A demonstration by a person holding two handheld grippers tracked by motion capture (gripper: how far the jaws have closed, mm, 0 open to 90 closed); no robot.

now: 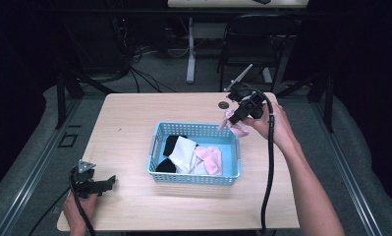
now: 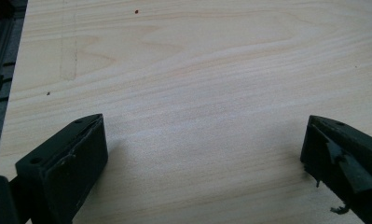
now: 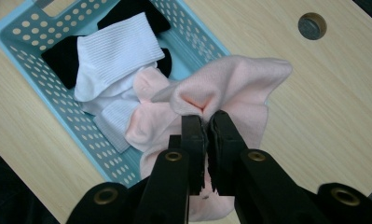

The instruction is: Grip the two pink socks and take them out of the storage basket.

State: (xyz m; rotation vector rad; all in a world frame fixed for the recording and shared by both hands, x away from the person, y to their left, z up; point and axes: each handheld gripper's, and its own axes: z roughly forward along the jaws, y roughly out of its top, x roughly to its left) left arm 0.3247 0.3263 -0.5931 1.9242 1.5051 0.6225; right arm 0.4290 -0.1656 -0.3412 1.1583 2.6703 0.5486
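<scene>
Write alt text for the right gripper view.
The right gripper, jaws shut, pinches a pink sock above a wooden table. Beyond it, a light blue basket holds white, black and pink socks.

Black two-jaw tool [image 3: 204, 130], brass-ringed screw holes, black cable.

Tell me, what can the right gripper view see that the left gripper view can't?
Right gripper view: the right gripper shut on a pink sock above a blue basket holding white socks, black socks and another pink one. Left gripper view: the left gripper, open over bare wood. Both show the table.
</scene>
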